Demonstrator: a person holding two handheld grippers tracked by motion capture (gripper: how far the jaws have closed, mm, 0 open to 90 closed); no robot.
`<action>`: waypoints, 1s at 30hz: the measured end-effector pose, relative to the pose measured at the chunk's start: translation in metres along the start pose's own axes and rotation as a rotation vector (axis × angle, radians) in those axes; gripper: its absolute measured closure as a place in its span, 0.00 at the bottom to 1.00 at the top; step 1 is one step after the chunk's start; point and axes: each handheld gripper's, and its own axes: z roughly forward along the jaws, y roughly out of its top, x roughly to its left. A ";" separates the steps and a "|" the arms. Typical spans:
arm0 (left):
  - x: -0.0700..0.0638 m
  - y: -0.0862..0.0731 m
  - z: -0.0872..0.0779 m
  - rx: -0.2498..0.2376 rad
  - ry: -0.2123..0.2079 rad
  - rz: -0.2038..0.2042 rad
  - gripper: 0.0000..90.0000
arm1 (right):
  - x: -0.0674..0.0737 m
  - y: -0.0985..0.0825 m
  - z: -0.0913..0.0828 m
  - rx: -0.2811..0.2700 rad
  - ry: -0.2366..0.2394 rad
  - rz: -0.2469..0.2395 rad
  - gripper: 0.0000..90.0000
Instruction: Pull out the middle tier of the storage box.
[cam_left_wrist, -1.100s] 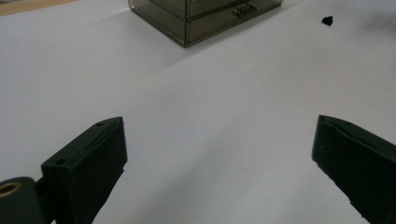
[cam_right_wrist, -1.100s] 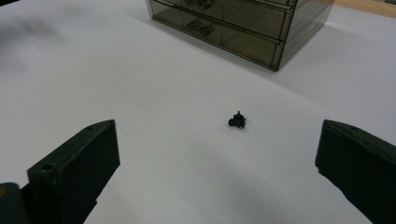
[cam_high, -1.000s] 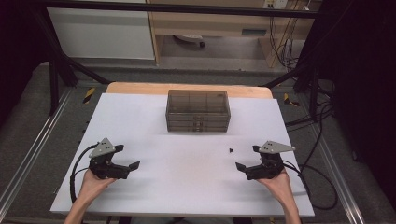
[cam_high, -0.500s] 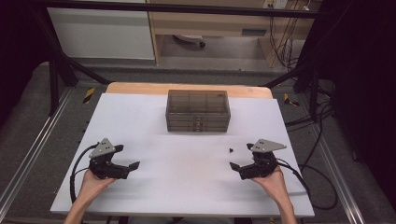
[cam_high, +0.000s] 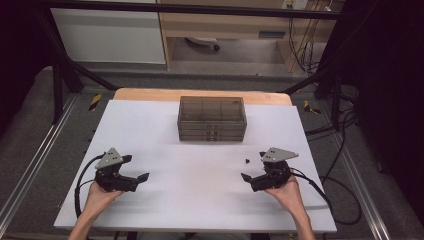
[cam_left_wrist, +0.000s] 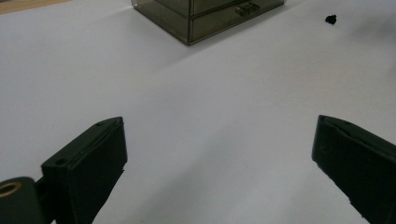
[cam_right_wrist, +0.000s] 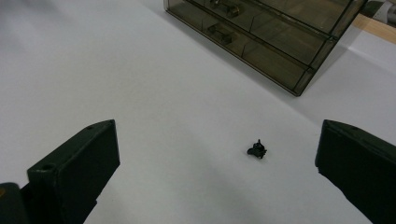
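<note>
A smoky see-through drawer cabinet (cam_high: 211, 119) stands at the back middle of the white table (cam_high: 150, 125). A tiny black part (cam_high: 247, 160) lies on the table to its front right. My right gripper (cam_high: 252, 166) is open just beside that part; in the right gripper view the black part (cam_right_wrist: 257, 149) lies ahead, between the wide-apart jaws of the right gripper (cam_right_wrist: 217, 126), with the cabinet (cam_right_wrist: 271, 32) beyond. My left gripper (cam_high: 136, 167) rests open at the front left, nothing between its jaws. From the left gripper (cam_left_wrist: 219, 123) the cabinet (cam_left_wrist: 210, 14) and the black part (cam_left_wrist: 331, 19) lie far ahead.
The white surface lies on a wooden top (cam_high: 200, 94) inside a metal frame (cam_high: 30, 165). Cables (cam_high: 340, 200) trail off the right edge. A hand holds each gripper at the near edge of the table.
My right gripper has slid left and a little forward, toward the small black part. The left gripper has stayed put.
</note>
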 end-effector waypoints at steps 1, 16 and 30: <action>0.000 0.000 0.000 0.000 0.000 0.000 0.03 | 0.001 0.001 0.001 0.003 0.000 -0.007 0.00; 0.000 0.000 0.001 0.002 0.002 0.001 0.03 | 0.011 0.018 0.011 0.040 -0.032 -0.101 0.00; 0.001 -0.001 0.001 0.003 0.004 0.002 0.03 | 0.018 0.033 0.018 0.084 -0.072 -0.210 0.00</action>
